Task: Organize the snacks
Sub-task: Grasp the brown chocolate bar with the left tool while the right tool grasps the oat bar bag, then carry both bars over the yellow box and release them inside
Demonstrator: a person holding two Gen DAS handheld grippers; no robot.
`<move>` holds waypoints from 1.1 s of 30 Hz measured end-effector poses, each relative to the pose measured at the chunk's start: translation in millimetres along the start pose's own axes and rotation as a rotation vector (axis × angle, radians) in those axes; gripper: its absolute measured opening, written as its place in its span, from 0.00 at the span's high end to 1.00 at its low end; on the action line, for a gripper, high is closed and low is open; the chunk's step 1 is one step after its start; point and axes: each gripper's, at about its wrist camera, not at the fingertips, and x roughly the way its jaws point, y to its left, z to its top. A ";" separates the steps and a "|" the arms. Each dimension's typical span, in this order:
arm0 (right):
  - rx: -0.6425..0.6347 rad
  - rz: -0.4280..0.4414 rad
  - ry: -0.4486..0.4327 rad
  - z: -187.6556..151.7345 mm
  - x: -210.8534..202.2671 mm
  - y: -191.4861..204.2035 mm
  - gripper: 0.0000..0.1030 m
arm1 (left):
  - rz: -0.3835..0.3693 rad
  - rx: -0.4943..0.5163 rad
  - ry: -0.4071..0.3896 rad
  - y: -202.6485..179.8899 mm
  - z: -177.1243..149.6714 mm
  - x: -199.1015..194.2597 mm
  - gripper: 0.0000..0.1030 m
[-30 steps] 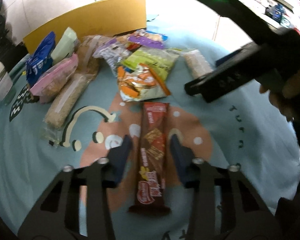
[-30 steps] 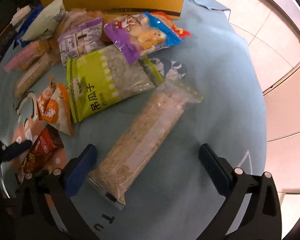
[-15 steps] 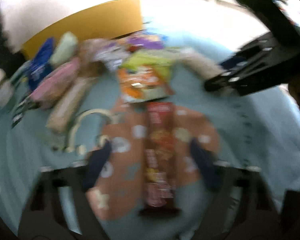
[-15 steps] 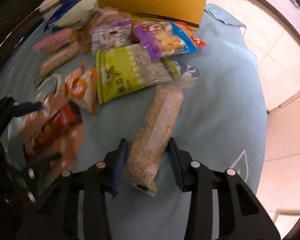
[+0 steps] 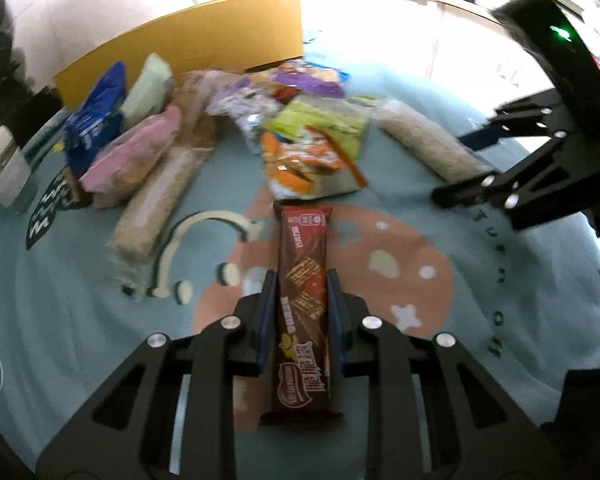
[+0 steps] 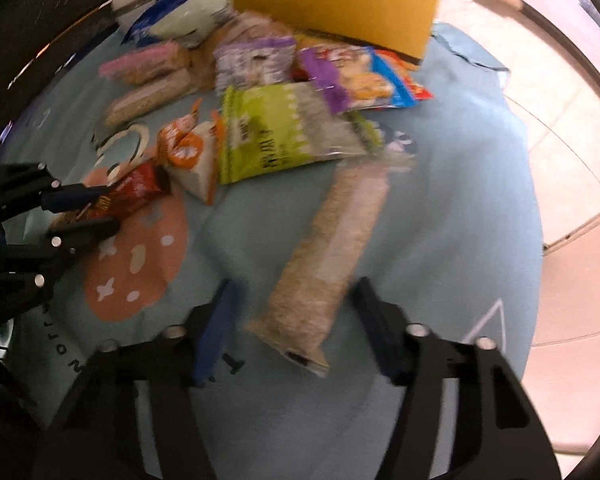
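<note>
A yellow cardboard box [image 5: 188, 44] stands at the far edge of the light-blue printed cloth [image 5: 60, 320]; its interior is not visible. Assorted snack packets [image 5: 292, 128] lie heaped on the cloth just in front of it.

The left gripper [image 5: 302, 300] is closed on a brown wafer-biscuit pack [image 5: 305, 280]. Both blue pads press the long sides of the pack near its middle. The pack is long and narrow, printed with red panels and biscuit pictures, and lies lengthwise on the salmon-coloured patch in the middle of the cloth.

The right gripper [image 6: 296, 312] straddles the near end of a clear tube of oat-coloured cakes [image 6: 336, 252]. Its jaws are opening and the pads stand clear of the wrapper on both sides. The tube lies toward the right edge of the cloth, its far end touching a green seed bag [image 6: 276, 132].
</note>
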 end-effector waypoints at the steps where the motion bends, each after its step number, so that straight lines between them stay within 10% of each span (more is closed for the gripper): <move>1: 0.019 0.005 -0.005 0.5 -0.4 -4.8 0.52 | 0.006 -0.003 0.001 1.8 0.5 0.9 0.77; 12: 0.102 -0.096 0.041 37.8 12.8 -18.7 0.42 | 0.018 -0.006 -0.023 -0.4 -4.2 -1.7 0.77; 16: 0.088 -0.052 0.073 44.2 14.4 -19.7 0.71 | 0.013 -0.012 -0.023 1.2 -4.3 -2.8 0.77; 33: 0.147 0.038 0.041 25.8 -15.7 -40.4 0.74 | 0.028 -0.090 -0.007 23.3 1.0 -5.1 0.77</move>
